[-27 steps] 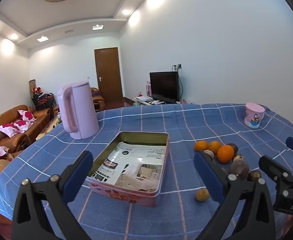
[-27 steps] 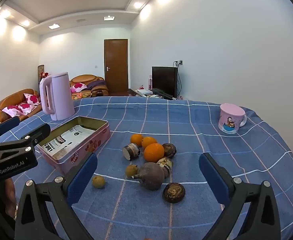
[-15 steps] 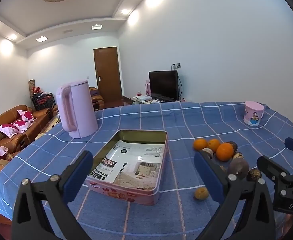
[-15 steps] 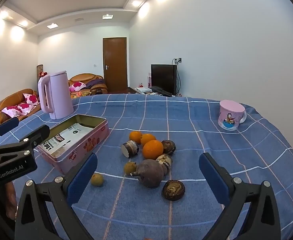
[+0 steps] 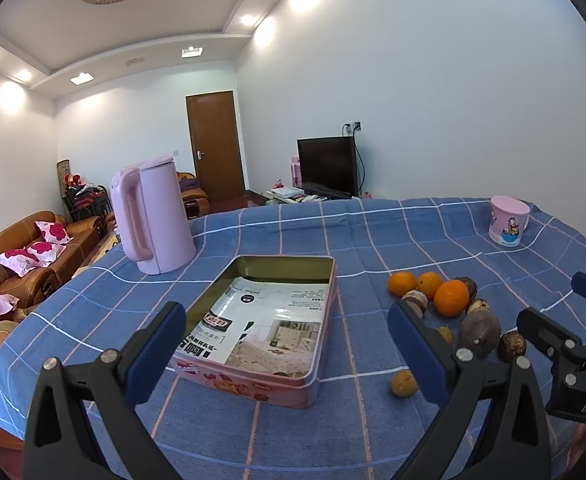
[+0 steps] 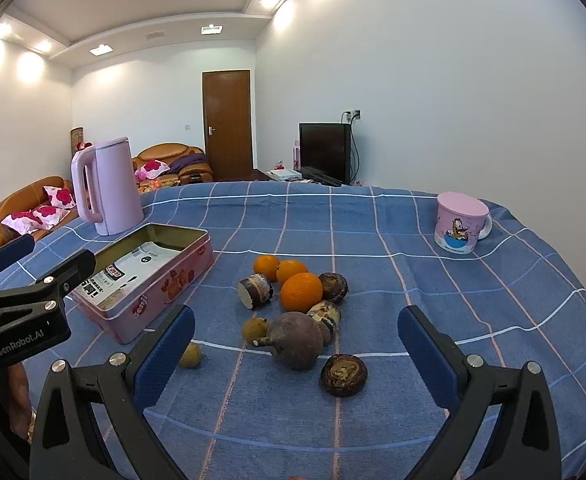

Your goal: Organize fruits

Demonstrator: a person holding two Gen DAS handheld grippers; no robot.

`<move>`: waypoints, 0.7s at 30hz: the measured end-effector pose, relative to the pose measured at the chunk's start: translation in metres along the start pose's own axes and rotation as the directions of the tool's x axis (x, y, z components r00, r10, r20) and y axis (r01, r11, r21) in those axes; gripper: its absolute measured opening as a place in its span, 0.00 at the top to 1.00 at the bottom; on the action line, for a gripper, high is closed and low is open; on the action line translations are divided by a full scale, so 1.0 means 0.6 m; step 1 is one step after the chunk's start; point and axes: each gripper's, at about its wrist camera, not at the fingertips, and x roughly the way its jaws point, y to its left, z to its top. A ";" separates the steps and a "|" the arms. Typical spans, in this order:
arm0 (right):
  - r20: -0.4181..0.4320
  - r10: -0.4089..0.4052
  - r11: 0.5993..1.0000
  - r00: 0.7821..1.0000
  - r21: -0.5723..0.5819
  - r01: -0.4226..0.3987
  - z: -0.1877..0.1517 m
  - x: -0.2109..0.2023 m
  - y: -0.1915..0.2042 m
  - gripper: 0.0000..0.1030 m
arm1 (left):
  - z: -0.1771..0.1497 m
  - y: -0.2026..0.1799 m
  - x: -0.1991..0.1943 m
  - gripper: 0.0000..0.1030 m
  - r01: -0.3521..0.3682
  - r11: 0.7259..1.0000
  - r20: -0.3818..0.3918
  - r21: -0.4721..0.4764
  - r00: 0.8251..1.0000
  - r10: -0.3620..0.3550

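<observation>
Right now you hold both grippers wide open above the table covered in a blue checked cloth (image 6: 413, 240), and nothing sits between the pads of either one. Your left gripper (image 5: 287, 344) frames the near end of the open pink rectangular metal tin (image 5: 317, 344), which is lined with a printed paper sheet (image 5: 269, 320). Your right gripper (image 6: 297, 344) frames the pile of fruit, with its blue padded fingers (image 6: 165, 352) apart from every piece.

From the right wrist view, the large bright orange (image 6: 301, 291) lies at the middle of the pile. Two smaller oranges (image 6: 267, 266) sit at its 11 o'clock, touching each other. A cut brown cylinder-shaped piece (image 6: 255, 291) rests at its 9 o'clock, and a dark round wrinkled fruit (image 6: 333, 288) touches it at 3 o'clock. At 6 o'clock lies a big dull purple-brown round fruit (image 6: 295, 340) with a short stem, and a dark flattened brown fruit (image 6: 343, 374) sits just beside that, nearest you. Two small yellowish-brown fruits (image 6: 255, 330) lie toward the tin, the nearer one apart from the pile.

The tin stands at the pile's 9 o'clock. A pale pink plastic kettle (image 6: 105, 188) stands at the tin's 11 o'clock, and a pink cartoon mug (image 6: 459, 218) stands at 2 o'clock, well apart from the fruit.
</observation>
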 end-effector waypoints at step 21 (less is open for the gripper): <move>-0.001 0.009 1.000 1.000 -0.002 -0.009 -0.002 -0.001 0.005 0.01 | -0.001 0.001 -0.001 0.00 0.001 1.000 0.002 -0.008 1.000 -0.001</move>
